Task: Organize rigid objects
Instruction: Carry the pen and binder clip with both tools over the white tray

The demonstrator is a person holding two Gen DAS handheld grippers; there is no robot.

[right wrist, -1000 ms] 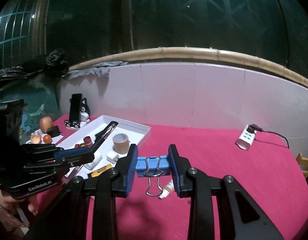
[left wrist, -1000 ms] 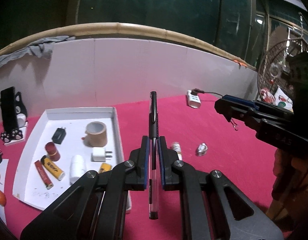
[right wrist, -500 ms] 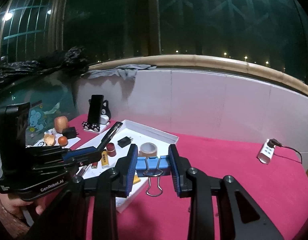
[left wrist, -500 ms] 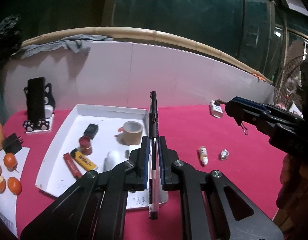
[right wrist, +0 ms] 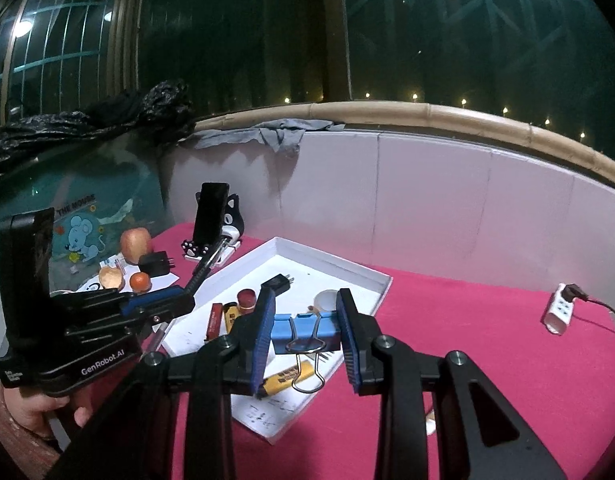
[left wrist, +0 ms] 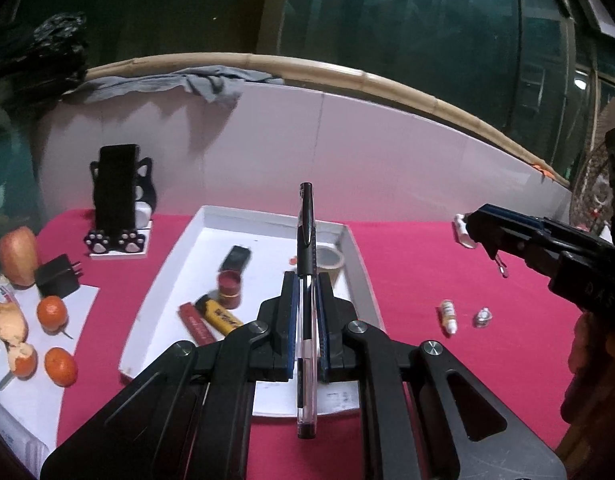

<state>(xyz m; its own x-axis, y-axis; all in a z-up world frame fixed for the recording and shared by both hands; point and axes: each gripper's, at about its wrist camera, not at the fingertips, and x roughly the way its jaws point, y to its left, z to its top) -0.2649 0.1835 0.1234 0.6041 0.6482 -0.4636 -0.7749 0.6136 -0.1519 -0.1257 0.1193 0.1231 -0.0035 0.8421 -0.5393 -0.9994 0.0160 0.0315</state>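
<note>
the left gripper (left wrist: 306,312) has its two black fingers with blue pads pressed together on a black pen with a clear plastic barrel (left wrist: 306,248). the pen lies along the fingers, its black cap end points forward and its clear end sticks out behind the pads. in the left wrist view the pen is in the air over the white shallow cardboard tray (left wrist: 187,240), which stands on the pink-red tablecloth (left wrist: 427,264).

the right gripper (right wrist: 305,334) pinches a blue binder clip with silver wire handles (right wrist: 303,330) between its blue pads; the wire handles hang down. in the right wrist view the clip is above the near part of the tray (right wrist: 347,268).

inside the tray i can see a black charger plug (left wrist: 236,257), a dark red small round jar (left wrist: 228,288), a yellow lighter (left wrist: 219,314), a red flat stick-shaped thing (left wrist: 196,323) just beside it, and a brown roll of tape (left wrist: 328,261) partly hidden behind the pen.

on the cloth to the right of the tray lie a small white bottle with orange label (left wrist: 447,315) and a small silver metal object (left wrist: 482,316), near each other. to the left of the tray stands a black phone in a cat-shaped holder (left wrist: 117,196), and further left are an apple (left wrist: 17,256) and some small oranges (left wrist: 51,312) on white paper.
</note>
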